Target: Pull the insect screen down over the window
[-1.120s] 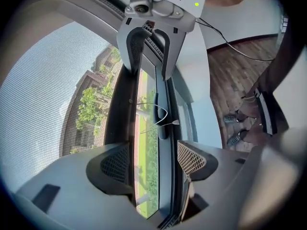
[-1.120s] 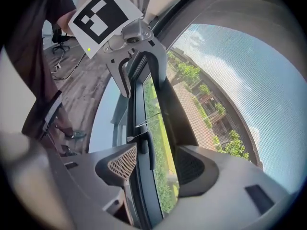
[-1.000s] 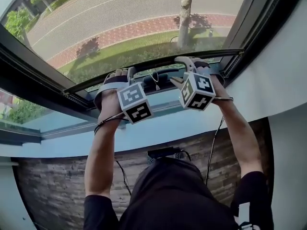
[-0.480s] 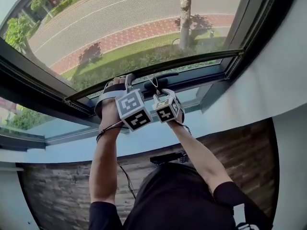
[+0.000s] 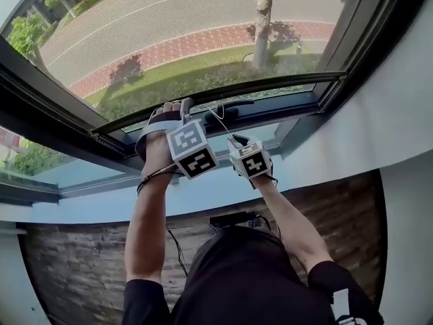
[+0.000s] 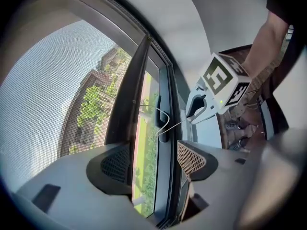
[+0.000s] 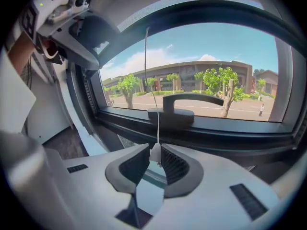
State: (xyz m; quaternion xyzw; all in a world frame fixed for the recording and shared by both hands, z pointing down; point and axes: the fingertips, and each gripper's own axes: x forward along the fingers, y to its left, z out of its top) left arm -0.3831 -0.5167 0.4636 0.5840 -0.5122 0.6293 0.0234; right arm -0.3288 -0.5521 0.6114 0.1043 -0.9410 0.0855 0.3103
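Observation:
The insect screen (image 5: 189, 32) is down most of the way; its dark bottom bar (image 5: 270, 85) hangs just above the window frame. My left gripper (image 5: 177, 107) is at that bar. In the left gripper view the bar (image 6: 130, 109) lies against the left pad (image 6: 115, 164), with a gap to the other pad. A thin white cord (image 7: 146, 71) runs down from the bar to a small white pull (image 7: 156, 153). My right gripper (image 7: 155, 152) has just been closing, and its pads now pinch the pull. It sits below the bar, right of the left gripper (image 5: 233, 141).
A dark handle (image 7: 184, 104) sits on the frame under the bar. The pale sill (image 5: 203, 185) runs below the grippers, with a brown panelled wall (image 5: 81, 263), cables (image 5: 174, 249) and a black box (image 5: 230, 217) beneath. The dark side frame (image 5: 352, 26) stands at the right.
My right gripper has left the bar, dropped down and to the left, rolled over, and closed on the cord's pull. The left gripper has stayed at the bar.

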